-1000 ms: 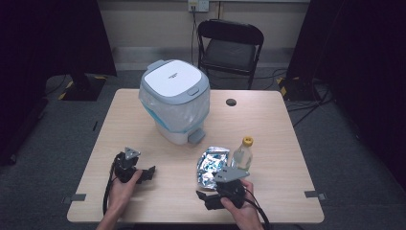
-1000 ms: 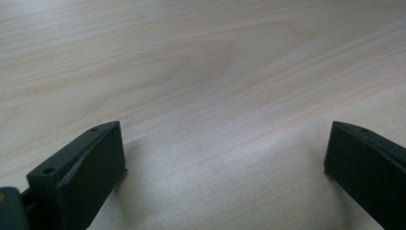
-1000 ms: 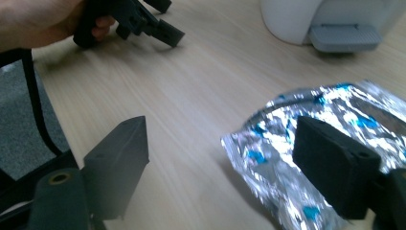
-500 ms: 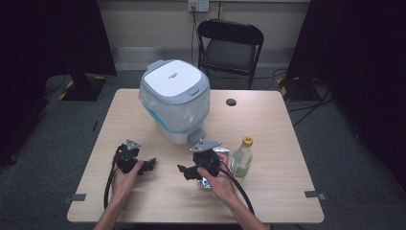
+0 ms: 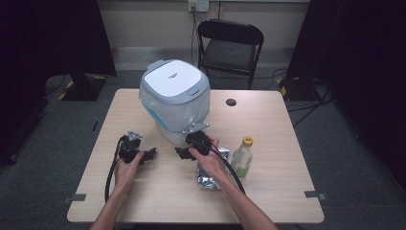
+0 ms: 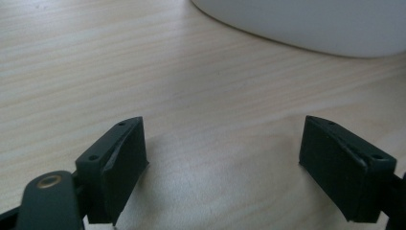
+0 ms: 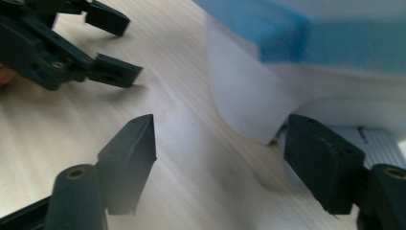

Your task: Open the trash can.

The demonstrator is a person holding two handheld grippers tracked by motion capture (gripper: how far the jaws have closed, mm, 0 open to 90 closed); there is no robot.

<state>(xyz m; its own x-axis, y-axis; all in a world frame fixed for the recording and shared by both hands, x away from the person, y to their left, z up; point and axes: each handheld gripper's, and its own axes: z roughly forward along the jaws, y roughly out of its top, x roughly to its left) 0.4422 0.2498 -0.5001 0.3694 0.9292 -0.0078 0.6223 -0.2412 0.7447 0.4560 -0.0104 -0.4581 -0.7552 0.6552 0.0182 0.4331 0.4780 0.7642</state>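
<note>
Fingers of both grippers parted and empty, just narrowing, right gripper (image 5: 181, 153) low beside bin (image 5: 175, 98), left gripper (image 5: 149, 155) facing it.

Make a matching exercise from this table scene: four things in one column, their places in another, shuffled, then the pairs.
Things:
1. bin
2. bottle
3. foil bag
4. right tongs

Places:
A. partly under the person's right forearm
B. near the right edge of the foil bag, standing upright
C. at the table's far middle, lid shut
D. just in front of the bin's base, jaws apart and empty

Pairs: 1-C, 2-B, 3-A, 4-D
</note>
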